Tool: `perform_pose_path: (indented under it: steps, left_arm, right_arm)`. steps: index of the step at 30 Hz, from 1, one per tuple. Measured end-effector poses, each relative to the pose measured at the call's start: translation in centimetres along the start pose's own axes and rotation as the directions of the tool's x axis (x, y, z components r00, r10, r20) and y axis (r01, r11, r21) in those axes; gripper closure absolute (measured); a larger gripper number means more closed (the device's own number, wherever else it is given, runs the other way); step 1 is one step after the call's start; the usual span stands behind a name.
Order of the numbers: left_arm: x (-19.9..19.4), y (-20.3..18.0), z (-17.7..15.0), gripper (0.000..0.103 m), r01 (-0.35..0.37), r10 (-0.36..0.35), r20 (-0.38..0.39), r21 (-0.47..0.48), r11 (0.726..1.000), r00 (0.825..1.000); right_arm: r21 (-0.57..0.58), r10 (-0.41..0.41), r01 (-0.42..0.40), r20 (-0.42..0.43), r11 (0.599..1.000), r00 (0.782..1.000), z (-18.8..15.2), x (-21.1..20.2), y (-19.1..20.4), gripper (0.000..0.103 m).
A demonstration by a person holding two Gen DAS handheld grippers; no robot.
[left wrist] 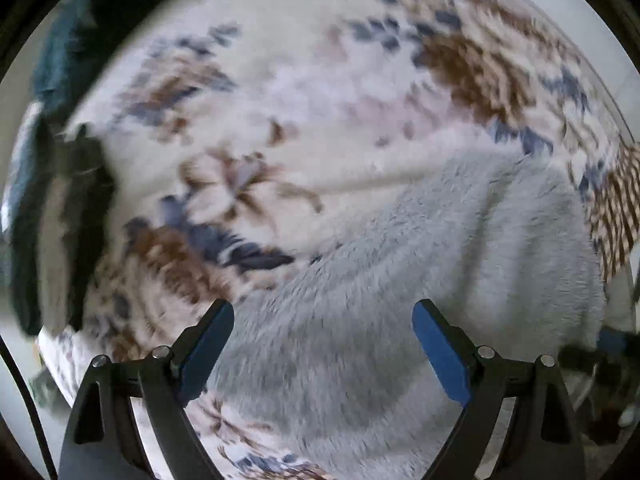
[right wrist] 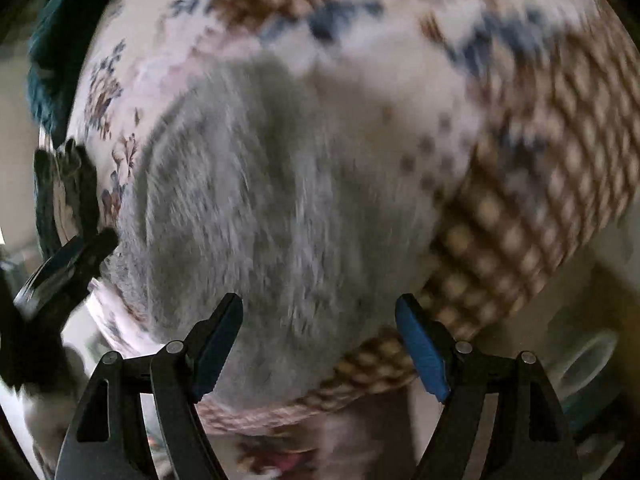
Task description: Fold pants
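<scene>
The fluffy grey pants [left wrist: 400,288] lie bundled on a floral blanket [left wrist: 280,92], likely spread flat for folding. The left gripper [left wrist: 323,344] and right gripper [right wrist: 319,340] hover above with jaws released, nothing between them. Motion blur hides the legs, waistband and any fold lines.

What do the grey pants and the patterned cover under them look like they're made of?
Pants: fluffy grey fleece or plush, judging by the long matte nap. Cover: soft matte textile with a blocky floral print in brown and blue; blur hides whether it is woven or printed.
</scene>
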State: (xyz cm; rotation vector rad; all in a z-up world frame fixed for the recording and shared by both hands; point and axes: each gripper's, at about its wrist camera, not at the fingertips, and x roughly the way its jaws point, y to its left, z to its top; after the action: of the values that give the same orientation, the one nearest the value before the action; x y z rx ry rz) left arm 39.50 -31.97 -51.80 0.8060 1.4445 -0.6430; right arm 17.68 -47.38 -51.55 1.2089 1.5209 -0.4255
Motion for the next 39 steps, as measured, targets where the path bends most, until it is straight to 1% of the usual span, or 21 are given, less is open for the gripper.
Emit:
perform_pose_path:
  steps: [4,5,6,7,8,9,10,15,17,19,21,24,26,28,29,30,32,33,35,37,39]
  left_arm:
    - [4.7,0.8,2.5,0.012,0.155,-0.148,-0.102,0.066,0.986,0.984]
    - [5.1,0.9,2.8,0.017,0.192,-0.184,-0.101,0.078,0.978,0.978]
    - [5.5,1.0,3.0,0.029,0.219,-0.21,-0.093,0.092,0.972,0.973]
    - [6.0,1.1,3.2,0.036,0.256,-0.247,-0.095,0.105,0.961,0.964]
    - [6.3,1.2,3.3,0.054,0.284,-0.274,-0.1,0.108,0.953,0.957]
    - [6.5,1.4,3.4,0.059,0.301,-0.291,-0.099,0.112,0.947,0.952]
    - [6.8,1.8,3.6,0.059,0.296,-0.287,-0.088,0.117,0.948,0.954]
    - [8.2,4.2,3.5,0.056,0.381,-0.374,-0.11,0.044,0.924,0.921]
    - [7.1,4.1,3.4,0.056,0.431,-0.426,-0.13,0.015,0.902,0.895]
    - [4.1,3.5,3.3,0.051,0.482,-0.475,-0.117,0.04,0.875,0.872]
    - [1.1,2.9,3.5,0.032,0.526,-0.52,-0.08,0.094,0.845,0.85]
    - [-1.3,1.1,5.3,0.03,0.551,-0.552,-0.04,0.149,0.821,0.833]
    - [-0.7,-1.0,6.8,0.03,0.557,-0.557,-0.047,0.166,0.814,0.829]
    - [1.5,-3.4,8.4,0.03,0.573,-0.565,-0.099,0.168,0.802,0.819]
    - [2.6,-4.4,9.2,0.03,0.565,-0.554,-0.111,0.158,0.81,0.825]
    - [3.6,-5.2,9.6,0.03,0.557,-0.541,-0.131,0.155,0.816,0.83]
    - [5.9,-6.3,9.9,0.03,0.504,-0.479,-0.17,0.156,0.85,0.861]
    - [6.7,-6.6,9.8,0.029,0.494,-0.466,-0.184,0.162,0.854,0.865]
    - [8.4,-6.8,9.5,0.028,0.481,-0.447,-0.212,0.155,0.863,0.869]
    - [8.7,-6.5,9.6,0.028,0.513,-0.482,-0.216,0.115,0.851,0.849]
    - [8.0,-6.3,9.5,0.028,0.514,-0.488,-0.2,0.107,0.851,0.849]
  right_arm:
    - [0.112,0.056,-0.055,-0.011,0.992,0.998,-2.4,2.8,-0.2,0.023]
    - [0.131,0.068,-0.066,-0.011,0.989,0.998,-2.7,3.3,-0.2,0.032]
    - [0.154,0.087,-0.086,-0.005,0.984,0.996,-3.1,3.9,-0.3,0.057]
    - [0.187,0.115,-0.116,0.015,0.976,0.993,-3.6,4.5,-0.4,0.066]
    - [0.215,0.116,-0.12,0.03,0.969,0.993,-4.0,5.0,-0.6,0.072]
    - [0.229,0.11,-0.118,0.046,0.966,0.993,-4.4,5.2,-0.8,0.081]
    - [0.25,0.098,-0.113,0.07,0.962,0.993,-4.7,5.3,-1.2,0.081]
    - [0.365,0.096,-0.121,0.086,0.923,0.992,-6.0,6.1,-4.2,0.081]
    - [0.305,0.111,-0.124,0.06,0.944,0.992,-5.7,6.0,-3.2,0.079]
    - [0.231,0.109,-0.121,0.066,0.965,0.992,-5.6,4.8,-1.9,0.062]
    - [0.206,0.158,-0.177,0.105,0.962,0.982,-5.9,3.1,-1.6,0.029]
    - [0.231,0.176,-0.217,0.183,0.949,0.967,-5.7,1.1,-2.2,0.029]
    - [0.267,0.19,-0.247,0.221,0.932,0.957,-4.9,0.8,-3.3,0.029]
    - [0.307,0.195,-0.268,0.247,0.913,0.949,-3.6,0.7,-4.7,0.038]
    - [0.336,0.208,-0.293,0.267,0.895,0.941,-3.3,1.0,-5.4,0.066]
    - [0.355,0.2,-0.29,0.269,0.889,0.942,-3.1,1.2,-5.7,0.084]
    - [0.423,0.213,-0.326,0.293,0.845,0.932,-2.6,1.6,-7.5,0.086]
    - [0.451,0.206,-0.326,0.295,0.831,0.933,-2.7,1.9,-8.3,0.086]
    - [0.523,0.195,-0.333,0.302,0.784,0.933,-2.7,2.5,-10.7,0.088]
    - [0.581,0.221,-0.356,0.292,0.732,0.931,-3.1,3.5,-12.9,0.088]
    - [0.562,0.273,-0.386,0.277,0.732,0.921,-2.8,3.6,-13.3,0.087]
